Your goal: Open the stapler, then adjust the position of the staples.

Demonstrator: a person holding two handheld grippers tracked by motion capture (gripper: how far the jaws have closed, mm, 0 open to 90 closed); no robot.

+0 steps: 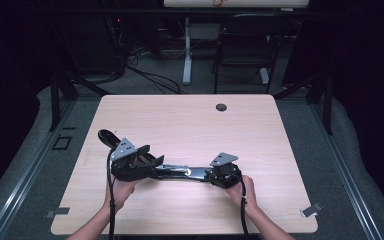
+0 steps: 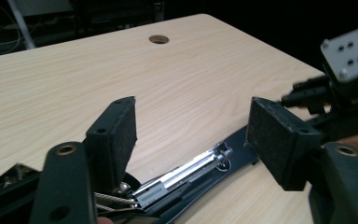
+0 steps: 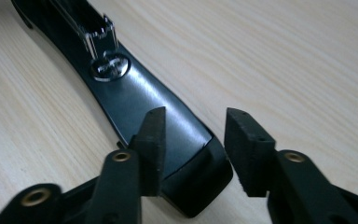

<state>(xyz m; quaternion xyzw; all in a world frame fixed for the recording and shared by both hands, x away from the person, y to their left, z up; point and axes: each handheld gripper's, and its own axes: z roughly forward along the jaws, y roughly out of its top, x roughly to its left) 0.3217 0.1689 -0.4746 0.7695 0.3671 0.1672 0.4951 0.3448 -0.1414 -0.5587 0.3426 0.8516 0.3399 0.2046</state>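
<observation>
A long black stapler (image 1: 182,173) lies flat near the table's (image 1: 190,120) front edge, between the left gripper (image 1: 152,162) and right gripper (image 1: 215,176), both with jaws spread and pinching nothing. Each should back straight off without nudging it. The pale wood top is bare, with a chair (image 1: 242,45) behind in a dark room.
</observation>
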